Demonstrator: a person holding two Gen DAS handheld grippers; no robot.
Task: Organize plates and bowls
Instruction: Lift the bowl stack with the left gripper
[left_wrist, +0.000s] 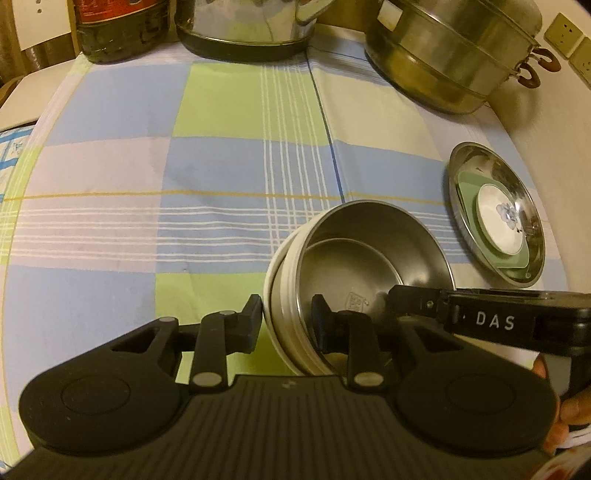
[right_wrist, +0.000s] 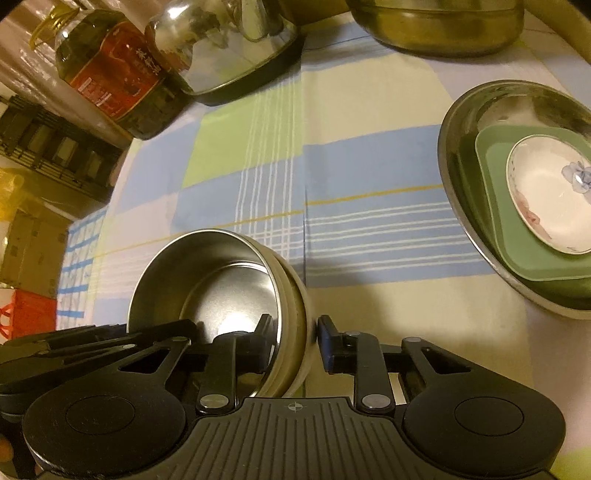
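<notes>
A steel-lined bowl (left_wrist: 369, 251) (right_wrist: 207, 273) with a cream ribbed outside sits tilted, apparently nested in a second cream bowl (left_wrist: 269, 280). My left gripper (left_wrist: 286, 323) straddles its near-left wall, one finger outside and one inside, with the pads against the wall. My right gripper (right_wrist: 293, 341) clamps the opposite side of the wall the same way; one of its fingers (left_wrist: 402, 299) reaches into the bowl. To the right lies a steel plate (left_wrist: 476, 162) (right_wrist: 454, 184) holding a green square plate (left_wrist: 467, 192) (right_wrist: 495, 206) and a small white flowered dish (left_wrist: 498, 221) (right_wrist: 546, 206).
A checked cloth (left_wrist: 147, 184) covers the table. At the back stand an oil bottle (left_wrist: 122, 29) (right_wrist: 110, 74), a steel kettle (left_wrist: 243, 29) and a large steel steamer pot (left_wrist: 454, 62). The table's edge runs down the left; a hand (left_wrist: 569, 417) shows at the right.
</notes>
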